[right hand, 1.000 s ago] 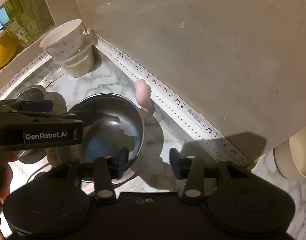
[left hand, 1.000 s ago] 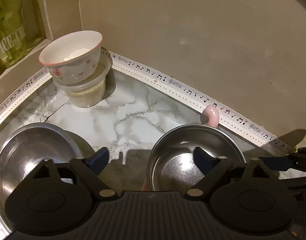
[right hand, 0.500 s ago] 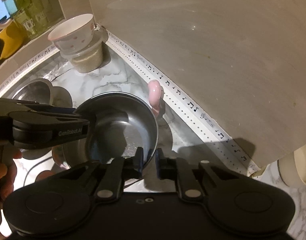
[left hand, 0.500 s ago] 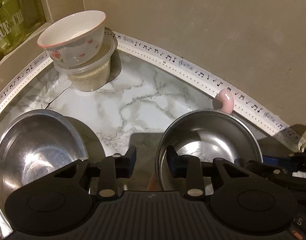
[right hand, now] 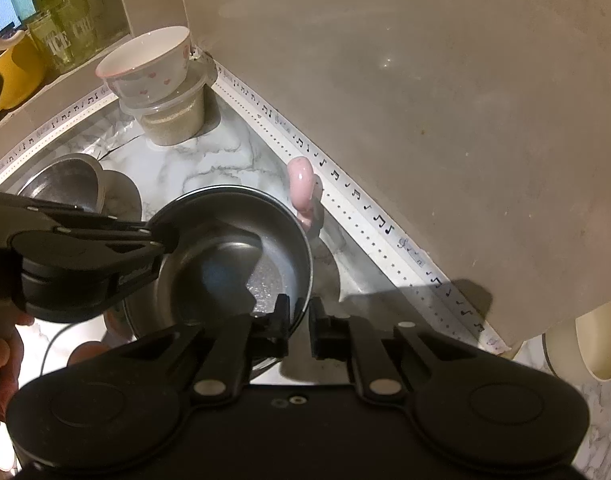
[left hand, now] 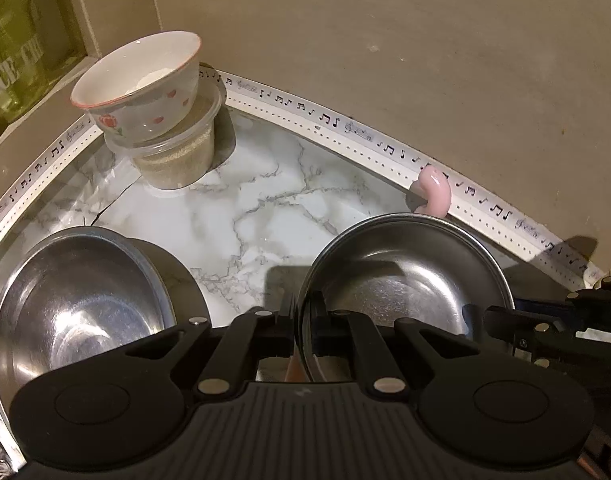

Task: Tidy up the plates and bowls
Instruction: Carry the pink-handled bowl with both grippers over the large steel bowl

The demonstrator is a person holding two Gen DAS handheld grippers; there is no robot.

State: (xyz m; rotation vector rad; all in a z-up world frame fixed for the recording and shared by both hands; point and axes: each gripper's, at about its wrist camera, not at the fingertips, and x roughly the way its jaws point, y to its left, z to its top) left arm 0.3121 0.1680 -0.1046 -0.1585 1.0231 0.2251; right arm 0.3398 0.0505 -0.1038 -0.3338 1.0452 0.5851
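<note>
A shallow steel bowl (left hand: 405,280) (right hand: 233,248) is gripped from both sides. My left gripper (left hand: 303,320) is shut on its left rim, one pad inside and one outside. In the right wrist view the left gripper (right hand: 165,240) reaches in from the left onto that rim. My right gripper (right hand: 301,312) is shut on the bowl's near right rim, and its fingers (left hand: 505,320) show at the bowl's right edge in the left wrist view. A second, deeper steel bowl (left hand: 77,308) (right hand: 65,180) sits on the marble counter to the left.
A white ceramic bowl with red flowers (left hand: 141,92) (right hand: 145,64) rests on a plastic container (left hand: 177,160) in the corner. A pink hook (left hand: 435,192) (right hand: 301,188) stands by the wall behind the held bowl. A cream bowl (right hand: 597,344) lies at the far right. A person's hand (right hand: 1,356) holds the left gripper.
Both grippers went from open, straddling the steel bowl's rim, to shut on it. The hands stayed in about the same place.
</note>
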